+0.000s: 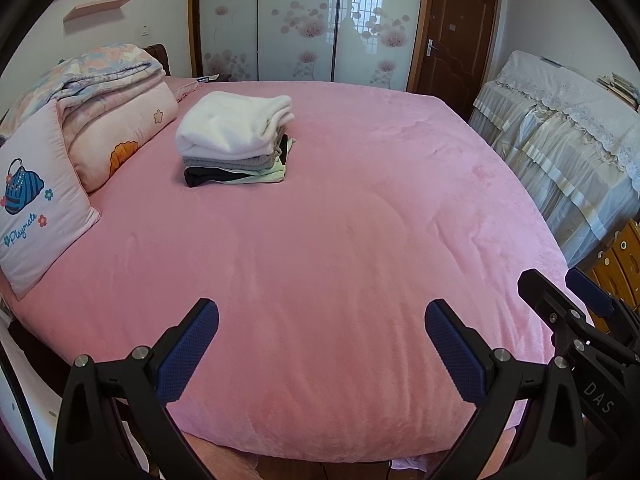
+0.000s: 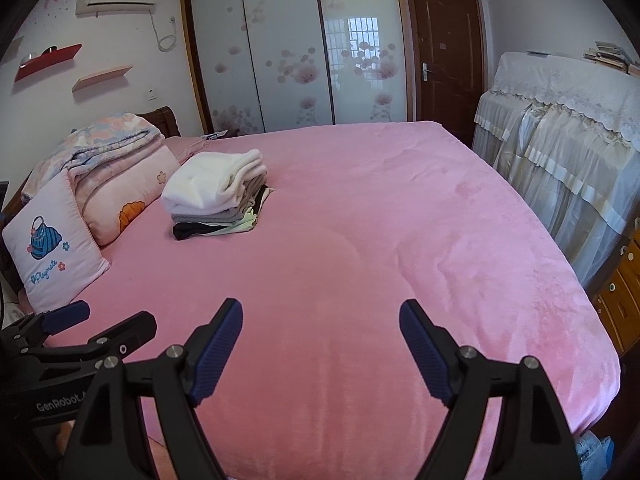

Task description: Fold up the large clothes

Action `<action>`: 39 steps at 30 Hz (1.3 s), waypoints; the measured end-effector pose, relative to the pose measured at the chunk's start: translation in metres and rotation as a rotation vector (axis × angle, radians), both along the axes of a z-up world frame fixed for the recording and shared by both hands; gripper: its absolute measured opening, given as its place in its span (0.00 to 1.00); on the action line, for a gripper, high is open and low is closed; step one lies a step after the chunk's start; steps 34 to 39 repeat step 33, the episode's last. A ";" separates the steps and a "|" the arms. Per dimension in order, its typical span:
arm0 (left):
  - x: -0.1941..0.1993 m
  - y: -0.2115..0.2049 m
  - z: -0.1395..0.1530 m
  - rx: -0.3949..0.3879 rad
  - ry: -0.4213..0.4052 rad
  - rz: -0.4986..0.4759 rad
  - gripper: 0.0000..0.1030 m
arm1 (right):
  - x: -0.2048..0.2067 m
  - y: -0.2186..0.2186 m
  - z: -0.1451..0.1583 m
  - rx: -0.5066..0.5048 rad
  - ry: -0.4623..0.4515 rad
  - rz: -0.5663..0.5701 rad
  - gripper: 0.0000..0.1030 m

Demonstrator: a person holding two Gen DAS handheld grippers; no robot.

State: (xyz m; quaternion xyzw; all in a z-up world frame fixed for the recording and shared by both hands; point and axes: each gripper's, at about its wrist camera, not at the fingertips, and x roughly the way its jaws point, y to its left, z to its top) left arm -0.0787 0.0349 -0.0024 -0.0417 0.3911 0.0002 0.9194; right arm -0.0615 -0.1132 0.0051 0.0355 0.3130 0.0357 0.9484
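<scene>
We see a wide bed [image 1: 360, 208] covered by a pink fleece blanket [image 2: 400, 240] that fills most of both views. Beyond its far edge stands a wardrobe with sliding glass doors [image 2: 288, 52] printed with pale flowers, and a brown door [image 1: 452, 36] to the right of it. Along the right side of the bed runs a piece of furniture draped in a lace-edged cloth [image 1: 560, 140]. At the head of the bed, on the left, we find a folded floral quilt [image 1: 108, 92] with a pink pillow [image 2: 56, 252] leaning in front of it, showing a blue bag motif.

The stack of folded clothes [image 1: 236, 144] sits on the blanket just beside the quilt, well apart from both grippers: a thick white piece on top, grey under it, then pale green and black at the bottom.

We hold the left gripper [image 1: 322, 320] above the near part of the blanket, its jaws spread wide, with nothing between the blue pads. The right gripper [image 2: 321, 316] hangs beside it over the same bare stretch, its jaws likewise wide apart and empty. In each wrist view the other gripper shows at the edge, close alongside.
</scene>
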 end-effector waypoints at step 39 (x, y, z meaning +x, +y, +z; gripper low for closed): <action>0.009 -0.015 -0.007 0.022 0.017 -0.036 0.99 | 0.005 -0.009 -0.014 0.013 0.051 -0.060 0.79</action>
